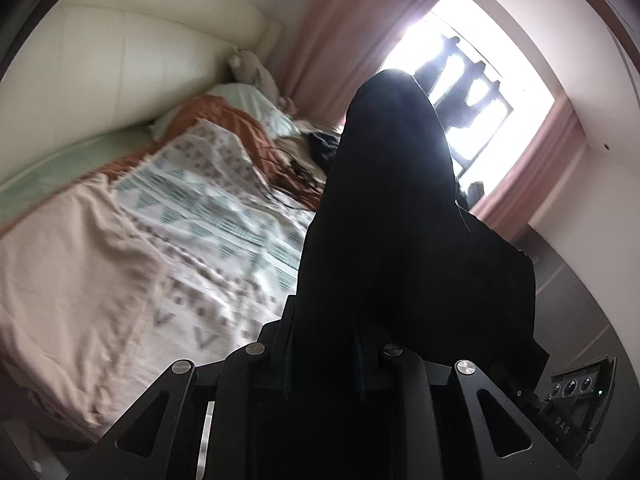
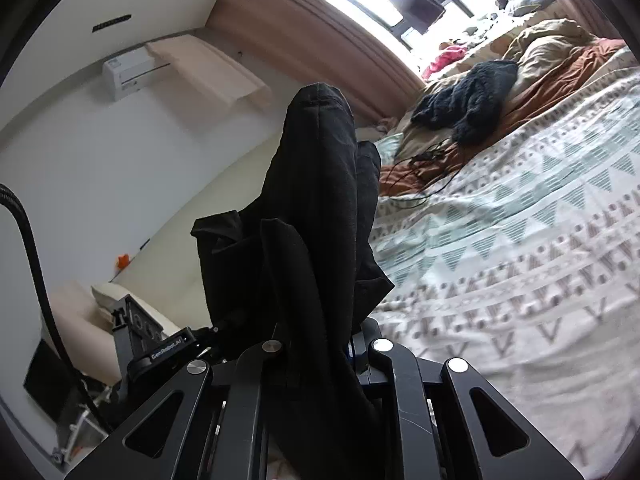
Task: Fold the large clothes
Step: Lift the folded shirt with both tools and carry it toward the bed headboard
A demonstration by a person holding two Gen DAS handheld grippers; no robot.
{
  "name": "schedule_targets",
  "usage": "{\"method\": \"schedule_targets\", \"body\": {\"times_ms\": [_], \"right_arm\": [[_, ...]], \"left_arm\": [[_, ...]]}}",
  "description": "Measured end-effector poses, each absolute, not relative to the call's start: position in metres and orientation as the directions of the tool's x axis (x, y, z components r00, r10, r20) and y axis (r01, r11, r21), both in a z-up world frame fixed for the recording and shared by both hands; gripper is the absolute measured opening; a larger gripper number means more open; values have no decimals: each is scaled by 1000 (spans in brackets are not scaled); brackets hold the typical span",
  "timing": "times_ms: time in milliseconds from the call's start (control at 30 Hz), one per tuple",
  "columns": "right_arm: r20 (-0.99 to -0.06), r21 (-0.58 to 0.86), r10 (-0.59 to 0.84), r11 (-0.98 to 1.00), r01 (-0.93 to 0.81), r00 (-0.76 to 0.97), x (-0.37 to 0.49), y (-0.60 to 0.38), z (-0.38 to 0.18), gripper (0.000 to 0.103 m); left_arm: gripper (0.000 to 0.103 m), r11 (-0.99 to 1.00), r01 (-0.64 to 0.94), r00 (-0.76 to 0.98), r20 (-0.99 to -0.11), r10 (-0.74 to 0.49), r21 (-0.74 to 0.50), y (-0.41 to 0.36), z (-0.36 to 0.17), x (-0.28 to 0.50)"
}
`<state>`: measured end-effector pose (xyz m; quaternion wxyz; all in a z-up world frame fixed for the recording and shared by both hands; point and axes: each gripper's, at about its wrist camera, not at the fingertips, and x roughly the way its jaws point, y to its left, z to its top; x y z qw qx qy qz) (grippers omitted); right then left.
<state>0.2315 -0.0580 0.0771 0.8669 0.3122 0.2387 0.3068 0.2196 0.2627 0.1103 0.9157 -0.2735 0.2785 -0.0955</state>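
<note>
Beyond both your claws lies the bed (image 2: 520, 240) with its patterned blanket (image 1: 208, 208), while the black garment (image 1: 392, 208) hangs bunched between them, pinched by your left claw (image 1: 320, 344) and your right claw (image 2: 320, 340).

Each fisheye camera looks forward along its own gripper, close behind black cloth (image 1: 400, 220) that fills the near centre. The left wrist view faces the headboard (image 1: 120, 52) and window (image 1: 460, 80); the right wrist view faces a wall. Both share the patterned bed cover (image 2: 500, 248).
</note>
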Motion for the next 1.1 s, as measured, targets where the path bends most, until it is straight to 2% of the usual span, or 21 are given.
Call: {"method": "schedule_targets", "body": {"times_ms": [467, 667, 867, 1100], "right_arm": [[-232, 725, 768, 546, -421, 597, 246, 99, 73, 15], [-267, 718, 838, 502, -481, 476, 255, 169, 68, 14], [-302, 707, 883, 460, -537, 359, 266, 226, 56, 15], [-325, 711, 928, 368, -599, 184, 288, 274, 41, 15]], "left_arm": [[24, 868, -162, 844, -522, -125, -470, 410, 120, 209], [23, 863, -240, 836, -546, -49, -445, 466, 119, 201], [23, 872, -299, 817, -575, 25, -388, 494, 121, 208], [23, 864, -357, 782, -620, 69, -355, 526, 100, 235]]}}
